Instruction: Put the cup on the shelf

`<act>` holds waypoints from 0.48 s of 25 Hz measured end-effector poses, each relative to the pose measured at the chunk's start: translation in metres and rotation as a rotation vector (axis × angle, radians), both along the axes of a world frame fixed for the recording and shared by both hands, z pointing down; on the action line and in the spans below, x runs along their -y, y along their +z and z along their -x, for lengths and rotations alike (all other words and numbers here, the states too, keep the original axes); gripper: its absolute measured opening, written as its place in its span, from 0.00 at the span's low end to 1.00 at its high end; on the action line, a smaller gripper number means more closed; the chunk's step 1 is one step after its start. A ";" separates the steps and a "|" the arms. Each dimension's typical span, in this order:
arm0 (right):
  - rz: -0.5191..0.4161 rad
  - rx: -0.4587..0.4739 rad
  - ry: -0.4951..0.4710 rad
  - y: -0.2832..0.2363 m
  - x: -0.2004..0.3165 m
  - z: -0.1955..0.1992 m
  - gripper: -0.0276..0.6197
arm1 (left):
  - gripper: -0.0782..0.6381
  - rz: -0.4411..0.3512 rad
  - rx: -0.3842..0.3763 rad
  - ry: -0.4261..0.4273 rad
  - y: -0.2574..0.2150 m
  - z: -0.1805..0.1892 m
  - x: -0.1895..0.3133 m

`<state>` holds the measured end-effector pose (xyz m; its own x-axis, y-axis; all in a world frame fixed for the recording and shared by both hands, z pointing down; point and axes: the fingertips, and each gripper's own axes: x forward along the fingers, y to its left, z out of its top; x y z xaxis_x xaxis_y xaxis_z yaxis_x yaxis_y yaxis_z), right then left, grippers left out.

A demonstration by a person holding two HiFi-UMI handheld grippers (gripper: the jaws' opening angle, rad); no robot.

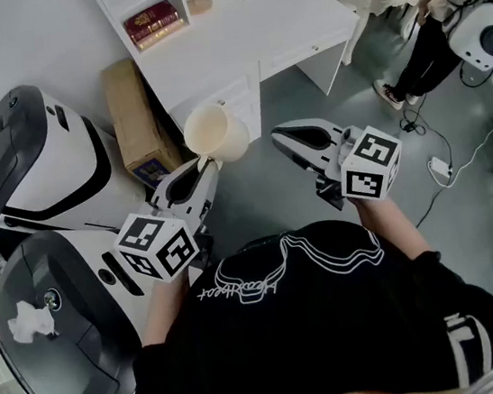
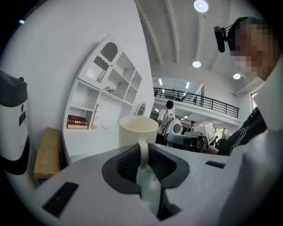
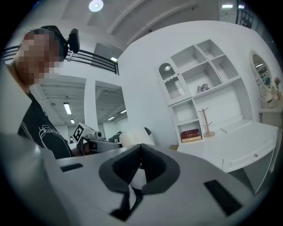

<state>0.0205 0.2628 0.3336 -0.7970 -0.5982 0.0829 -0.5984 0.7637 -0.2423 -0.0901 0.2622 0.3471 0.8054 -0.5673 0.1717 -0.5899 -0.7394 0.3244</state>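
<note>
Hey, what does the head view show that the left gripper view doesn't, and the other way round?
Only the head view: the floor cables, the marker cubes on the grippers, and a white wad lying on the nearer grey machine.
Only the left gripper view: the upper shelves, the ceiling lights, a balcony railing, and the handle pinched between the jaws.
Both: the cup held by the left gripper, the red books, the cardboard box and the white desk.

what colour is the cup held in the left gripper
The cup is plain cream-white with no pattern. It shows best in the left gripper view.
</note>
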 end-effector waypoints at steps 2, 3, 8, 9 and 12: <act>-0.006 -0.002 -0.001 -0.002 0.003 0.002 0.05 | 0.18 -0.011 -0.001 0.000 -0.003 0.002 0.003; -0.008 -0.003 -0.001 -0.002 0.004 0.003 0.05 | 0.18 -0.016 -0.002 0.001 -0.004 0.003 0.005; 0.002 -0.017 0.004 0.004 0.006 0.003 0.05 | 0.18 -0.014 -0.009 0.019 -0.001 -0.001 0.010; 0.002 -0.017 0.007 0.005 0.006 0.003 0.05 | 0.18 -0.012 -0.009 0.023 0.000 -0.002 0.011; 0.011 -0.016 0.020 0.011 0.013 0.001 0.05 | 0.18 -0.009 -0.010 0.026 0.006 -0.003 0.018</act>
